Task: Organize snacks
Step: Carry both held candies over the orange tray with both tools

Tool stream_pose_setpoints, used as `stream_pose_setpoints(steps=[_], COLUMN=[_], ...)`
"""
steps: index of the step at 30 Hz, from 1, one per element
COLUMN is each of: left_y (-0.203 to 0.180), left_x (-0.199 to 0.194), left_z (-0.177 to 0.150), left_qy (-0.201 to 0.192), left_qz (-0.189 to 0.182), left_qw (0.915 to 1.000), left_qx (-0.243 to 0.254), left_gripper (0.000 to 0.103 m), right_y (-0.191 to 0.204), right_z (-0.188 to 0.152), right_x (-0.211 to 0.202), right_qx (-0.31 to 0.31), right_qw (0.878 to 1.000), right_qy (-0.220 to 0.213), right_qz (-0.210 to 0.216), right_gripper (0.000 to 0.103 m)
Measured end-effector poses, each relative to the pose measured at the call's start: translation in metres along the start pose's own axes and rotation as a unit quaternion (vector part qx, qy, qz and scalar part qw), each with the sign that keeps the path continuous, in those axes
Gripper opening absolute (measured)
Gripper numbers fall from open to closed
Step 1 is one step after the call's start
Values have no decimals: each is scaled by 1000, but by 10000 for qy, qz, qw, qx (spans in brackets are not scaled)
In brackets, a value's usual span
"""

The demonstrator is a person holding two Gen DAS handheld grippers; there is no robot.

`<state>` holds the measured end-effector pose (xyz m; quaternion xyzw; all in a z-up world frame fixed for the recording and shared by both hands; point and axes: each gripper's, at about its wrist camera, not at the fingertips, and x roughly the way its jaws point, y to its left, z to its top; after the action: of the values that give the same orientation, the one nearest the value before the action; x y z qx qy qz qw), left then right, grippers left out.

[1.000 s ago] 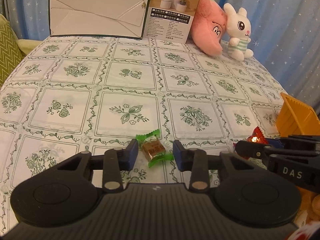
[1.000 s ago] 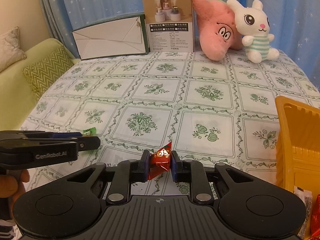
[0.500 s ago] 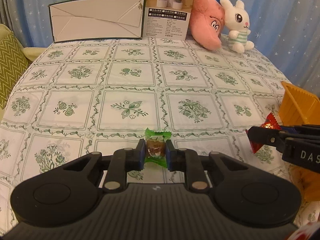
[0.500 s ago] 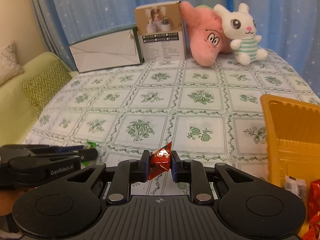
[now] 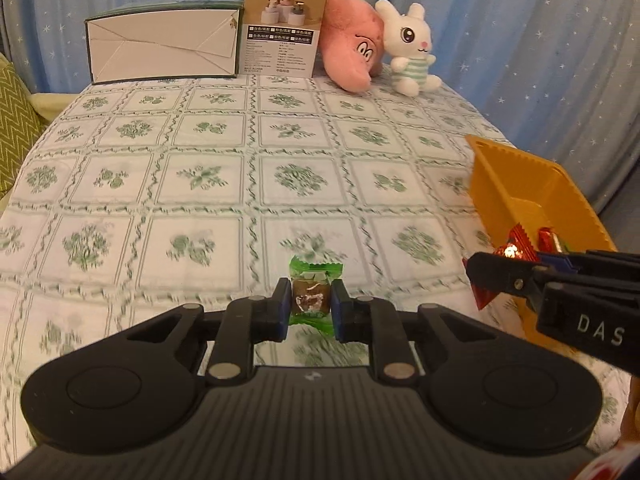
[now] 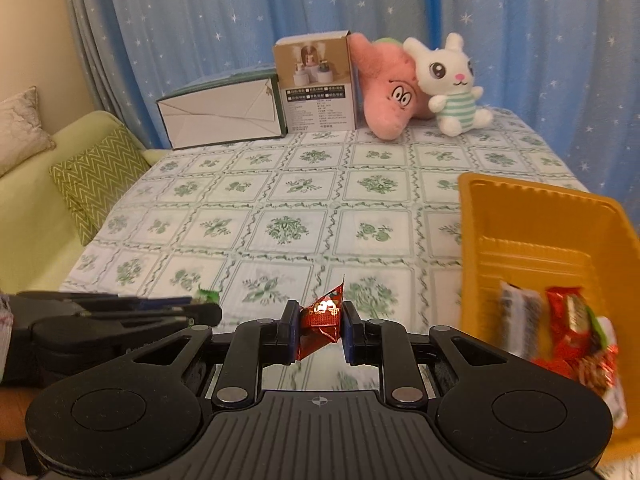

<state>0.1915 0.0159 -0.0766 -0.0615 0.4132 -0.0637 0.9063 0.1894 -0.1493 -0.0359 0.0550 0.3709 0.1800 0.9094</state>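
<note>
Since a second ago, my left gripper has closed on the green-wrapped candy and lifted it off the tablecloth, and both grippers have risen and swung toward the orange tray. I now hold that candy clenched between the left fingers, raised above the green-patterned tablecloth, to the left of the tray. My right gripper grips a red foil-wrapped candy firmly between its fingers, also lifted clear of the cloth, just left of the tray's near corner. In the left wrist view the right gripper reaches in from the right, its red candy in front of the tray's near end. Inside the tray, at its near end, lie several wrapped snacks, mostly red, one pale; blur hides their details. Beyond the tray, along the far edge of the table, stand a white carton, a product box, a pink plush and a white rabbit plush side by side.
</note>
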Motion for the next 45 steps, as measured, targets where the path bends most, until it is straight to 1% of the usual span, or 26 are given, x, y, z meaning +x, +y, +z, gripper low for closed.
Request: stream_pose_setpoints(steps=[4,9,16,21,28,35,45], left_y=[-17,-35,-65,-92,-128,-159,-190], left_x=[-24,-51,-79,-92,-98,-92,-82], left_z=[-13,-23,-33,-40,-40,-32,-20], left_qy=[-37,-75,-123,-143,-133,-103,-86], left_qz=[80,8,-190,-361,-628,-854,-1029], left_qw=[9999,9999,9994,9982,9954,9924,9887], left_qx=[103,117,251,457,712,880,1090], left_gripper=[18,18,18,18,18,18,18], right_y=[-1,-6,-24,-41,-71,-101,-128], right_z=[-7,-20,-40,-49,-59,-59,-53], right_x=[-30,-62,-103,-125,-148,-162,-171], right_qx=[58,148,349,475,699,924,1108], right_qw=[10000,9998,9989,9977,9944,9893,9853], right_qy=[-52,-72,-132,-164,-157,-211,-341], right_qz=[-16,-98,-290,-462,-780,-1105,-1255], right_gripper=[21,21,22,22,22,22,22])
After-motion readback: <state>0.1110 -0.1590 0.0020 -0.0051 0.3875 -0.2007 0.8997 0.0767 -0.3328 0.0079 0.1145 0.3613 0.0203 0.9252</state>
